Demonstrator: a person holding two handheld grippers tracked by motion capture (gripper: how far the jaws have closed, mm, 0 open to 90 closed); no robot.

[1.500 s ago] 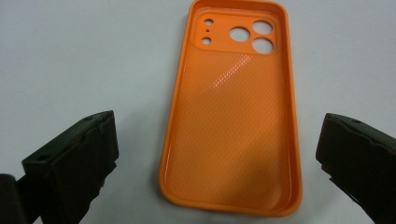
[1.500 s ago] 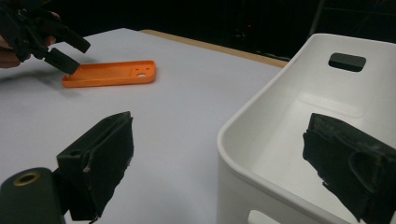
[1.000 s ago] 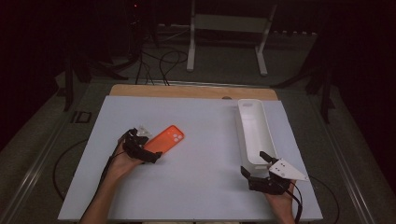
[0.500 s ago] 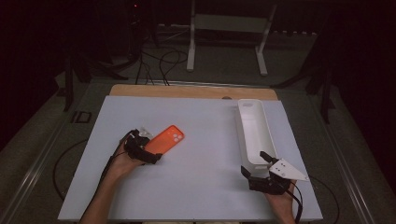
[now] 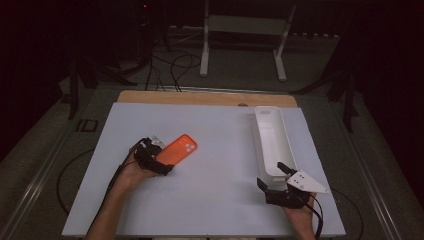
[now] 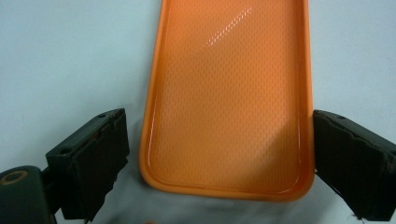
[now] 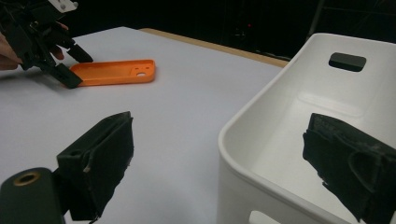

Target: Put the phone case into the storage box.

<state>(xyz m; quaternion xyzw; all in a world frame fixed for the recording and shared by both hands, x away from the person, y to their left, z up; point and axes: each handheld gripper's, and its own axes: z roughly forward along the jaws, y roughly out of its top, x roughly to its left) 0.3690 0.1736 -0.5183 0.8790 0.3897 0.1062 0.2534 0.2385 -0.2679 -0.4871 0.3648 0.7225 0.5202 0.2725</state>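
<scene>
One pad of the spread left hand-held gripper touched the phone case; if closed unevenly, the case might be pushed across the surface.

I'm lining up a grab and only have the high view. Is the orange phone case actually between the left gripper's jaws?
Observer: Yes. The left gripper view shows the orange phone case lying hollow side up between the left gripper's jaws, which have just been closing. One jaw seems to touch its edge and the other stands apart.
Operator: And the right one?
Observer: The right gripper is open and straddles the white bin's near rim, with one jaw outside and one over the inside.
</scene>
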